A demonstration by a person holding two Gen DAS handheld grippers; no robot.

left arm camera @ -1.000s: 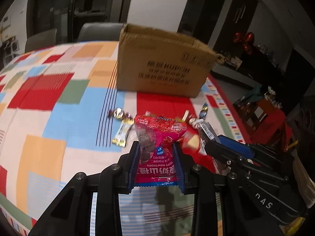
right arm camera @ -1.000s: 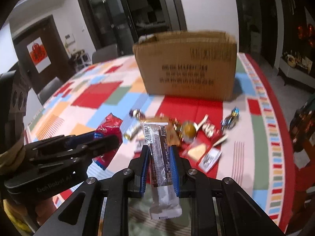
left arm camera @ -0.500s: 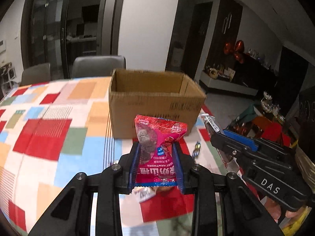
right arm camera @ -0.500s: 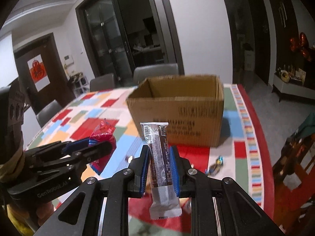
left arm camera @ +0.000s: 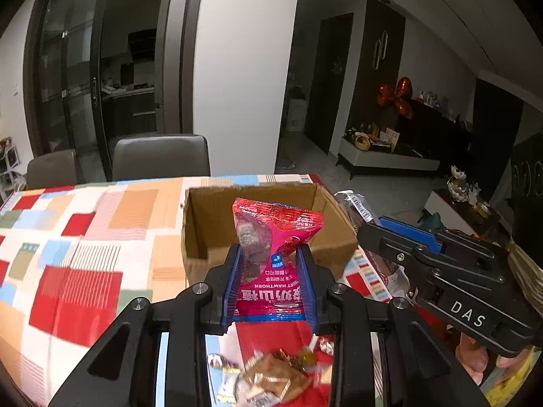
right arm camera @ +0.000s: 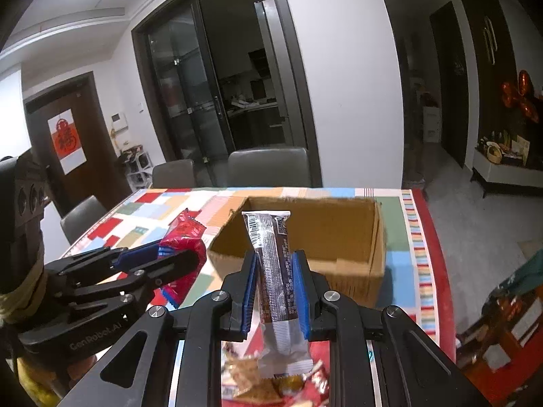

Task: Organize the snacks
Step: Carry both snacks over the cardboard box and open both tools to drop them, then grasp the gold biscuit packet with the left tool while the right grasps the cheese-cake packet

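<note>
While both my grippers hang above the near edge of the patchwork tablecloth (left arm camera: pixel 78 237), the cloth at 9 o'clock in the left wrist view is bare, with open room there. In the right wrist view the red border (right arm camera: pixel 437 254) marks the table edge at 3 o'clock, floor beyond it. Two grey chairs (left arm camera: pixel 159 156) stand at the far edge, 11 o'clock.

Since a second ago both grippers have come up and forward: the cardboard box (left arm camera: pixel 203 237), then seen only as a side wall, now shows its open top and bare brown inside walls; its floor is hidden. The loose snack pile (left arm camera: pixel 271 373) has dropped to 6 o'clock, blurred, under the fingers.

My left gripper (left arm camera: pixel 268 264) pinches the pink hawthorn packet (left arm camera: pixel 271 271), held upright over the box's near wall at 12 o'clock. My right gripper (right arm camera: pixel 275 271) is clamped on the dark wafer bar (right arm camera: pixel 275 271), upright, its barcode end up, in front of the box's near rim. The right gripper also shows at 3 o'clock in the left view, the left one at 9 o'clock in the right view.
</note>
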